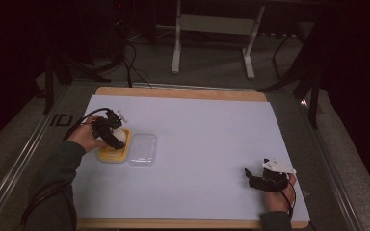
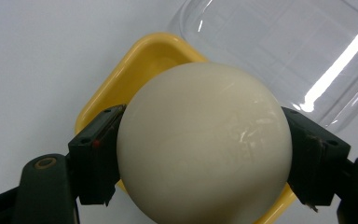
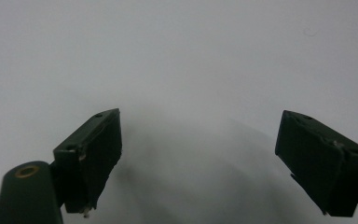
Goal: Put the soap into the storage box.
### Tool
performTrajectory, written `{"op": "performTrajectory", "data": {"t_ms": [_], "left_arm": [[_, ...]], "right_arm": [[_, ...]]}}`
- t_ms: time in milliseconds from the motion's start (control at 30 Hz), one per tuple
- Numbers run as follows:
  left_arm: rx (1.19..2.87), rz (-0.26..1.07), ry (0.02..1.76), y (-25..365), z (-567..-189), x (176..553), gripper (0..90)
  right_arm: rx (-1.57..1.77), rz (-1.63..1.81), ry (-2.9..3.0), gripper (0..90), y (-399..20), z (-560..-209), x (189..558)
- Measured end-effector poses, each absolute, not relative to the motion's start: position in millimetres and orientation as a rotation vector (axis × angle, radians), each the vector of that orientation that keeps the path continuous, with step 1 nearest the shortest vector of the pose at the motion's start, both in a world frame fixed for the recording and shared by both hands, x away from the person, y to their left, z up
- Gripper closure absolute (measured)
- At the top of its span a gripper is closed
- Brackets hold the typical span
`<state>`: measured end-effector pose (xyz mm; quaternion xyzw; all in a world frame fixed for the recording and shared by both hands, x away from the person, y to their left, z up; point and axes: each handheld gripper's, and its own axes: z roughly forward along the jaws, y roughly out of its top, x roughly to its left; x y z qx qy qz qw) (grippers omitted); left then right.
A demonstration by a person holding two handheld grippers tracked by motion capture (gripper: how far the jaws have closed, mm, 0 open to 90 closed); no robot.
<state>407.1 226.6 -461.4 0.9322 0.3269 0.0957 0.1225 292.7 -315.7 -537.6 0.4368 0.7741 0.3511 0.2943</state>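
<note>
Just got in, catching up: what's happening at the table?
A person works with a gripper in each hand. The left gripper is clamped on a white egg-shaped ball, held right over a yellow tray on the white table sheet. A clear plastic lid lies beside the tray, to its right in the high view. The right gripper rests near the sheet's front right corner, its jaws wide apart with nothing between them.
</note>
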Motion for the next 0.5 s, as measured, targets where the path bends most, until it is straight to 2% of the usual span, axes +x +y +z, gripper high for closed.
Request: {"op": "performTrajectory", "data": {"t_ms": [500], "left_arm": [[2.725, 0.239, 0.999, 233.0, -478.3, 408.4, 23.2]], "right_arm": [[1.157, 0.93, 2.063, 14.5, -315.2, -537.8, 292.9]]}}
